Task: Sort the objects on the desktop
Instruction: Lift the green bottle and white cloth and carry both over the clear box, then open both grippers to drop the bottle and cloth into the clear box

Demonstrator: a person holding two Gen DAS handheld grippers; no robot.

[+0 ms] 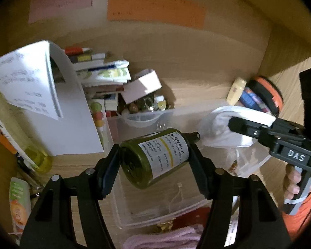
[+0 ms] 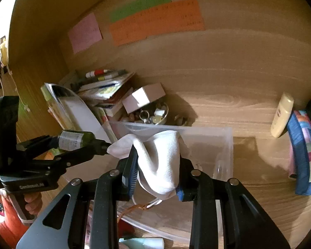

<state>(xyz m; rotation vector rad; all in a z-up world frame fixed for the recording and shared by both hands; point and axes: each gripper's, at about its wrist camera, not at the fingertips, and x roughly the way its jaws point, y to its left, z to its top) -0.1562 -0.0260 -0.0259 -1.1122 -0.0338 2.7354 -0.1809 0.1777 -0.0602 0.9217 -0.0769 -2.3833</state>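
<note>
My left gripper [image 1: 153,161] is shut on a dark green pump bottle [image 1: 155,157] with a white label, held on its side above a clear plastic bin [image 1: 122,186]. My right gripper [image 2: 157,174] is shut on a white sock [image 2: 161,161] and holds it over the same bin [image 2: 226,145]. In the left wrist view the right gripper [image 1: 244,126] comes in from the right with the sock [image 1: 224,128]. In the right wrist view the left gripper [image 2: 76,145] and bottle [image 2: 74,140] sit at the left.
A stack of books and papers [image 1: 101,70] and a small white box [image 1: 143,87] over a bowl of trinkets [image 2: 153,114] stand behind the bin. A cream tube [image 2: 282,114] and an orange and blue round thing [image 1: 265,97] lie right. Coloured notes [image 2: 155,20] hang on the back wall.
</note>
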